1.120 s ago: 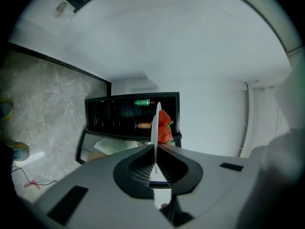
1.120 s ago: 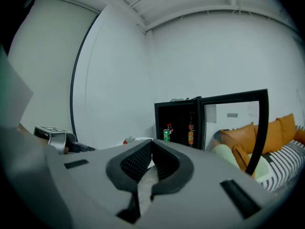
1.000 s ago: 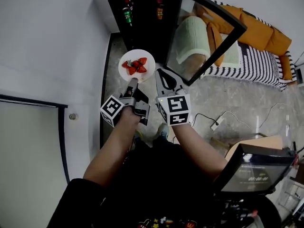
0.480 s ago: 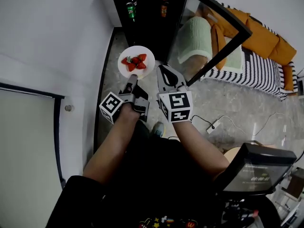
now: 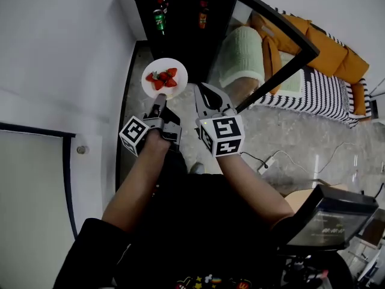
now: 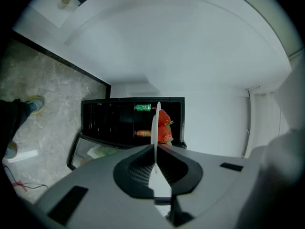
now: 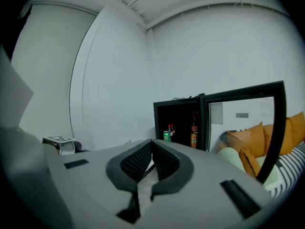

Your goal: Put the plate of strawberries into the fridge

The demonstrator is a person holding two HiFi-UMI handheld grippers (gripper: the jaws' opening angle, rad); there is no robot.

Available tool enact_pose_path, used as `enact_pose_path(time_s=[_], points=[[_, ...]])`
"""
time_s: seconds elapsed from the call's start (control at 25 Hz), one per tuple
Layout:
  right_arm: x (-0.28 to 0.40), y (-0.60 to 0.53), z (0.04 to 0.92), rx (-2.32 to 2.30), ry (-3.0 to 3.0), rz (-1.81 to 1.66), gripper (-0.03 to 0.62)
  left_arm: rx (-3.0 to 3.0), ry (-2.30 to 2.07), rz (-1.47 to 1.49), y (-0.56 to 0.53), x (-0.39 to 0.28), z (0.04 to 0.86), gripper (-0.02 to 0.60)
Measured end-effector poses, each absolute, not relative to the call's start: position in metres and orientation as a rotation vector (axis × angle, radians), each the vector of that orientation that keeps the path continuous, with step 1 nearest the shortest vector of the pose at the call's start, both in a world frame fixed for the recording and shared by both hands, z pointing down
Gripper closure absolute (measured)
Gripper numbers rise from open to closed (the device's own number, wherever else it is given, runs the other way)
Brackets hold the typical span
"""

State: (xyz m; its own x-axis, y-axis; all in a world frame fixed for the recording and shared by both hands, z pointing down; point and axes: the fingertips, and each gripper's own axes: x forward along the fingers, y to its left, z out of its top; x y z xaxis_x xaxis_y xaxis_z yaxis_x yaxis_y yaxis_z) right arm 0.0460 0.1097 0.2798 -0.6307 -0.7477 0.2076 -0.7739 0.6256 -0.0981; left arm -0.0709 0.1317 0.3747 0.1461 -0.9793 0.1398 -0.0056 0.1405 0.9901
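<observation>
A white plate with several red strawberries hangs in front of the open black fridge. My left gripper is shut on the plate's near rim. In the left gripper view the plate shows edge-on between the jaws, with the strawberries on its right side and the fridge behind. My right gripper hangs just right of the plate, shut with nothing in it. In the right gripper view it points towards the fridge.
The fridge's glass door stands swung open to the right. Bottles and a green can stand inside the fridge. An orange sofa with a striped cover lies at the right. A white wall runs along the left, and cables lie on the floor.
The plate and both grippers have shifted a little left and nearer to the fridge opening. The left gripper's hold on the plate is unchanged.
</observation>
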Motion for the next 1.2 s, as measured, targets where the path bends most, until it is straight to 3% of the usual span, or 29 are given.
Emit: enact_pose_path(time_s=[0.16, 0.72, 1.2], points=[[0.021, 0.064, 0.281, 1.301, -2.665, 0.286, 0.588, 1.176, -1.135, -0.975, 0.082, -0.093, 0.371, 0.565], [0.015, 0.069, 0.287, 1.333, -2.644, 0.263, 0.588, 1.225, -1.099, -0.948, 0.08, -0.092, 0.367, 0.565], [-0.04, -0.023, 0.296, 1.457, -2.491, 0.302, 0.588, 1.238, -0.978, -0.812, -0.03, -0.137, 0.375, 0.565]])
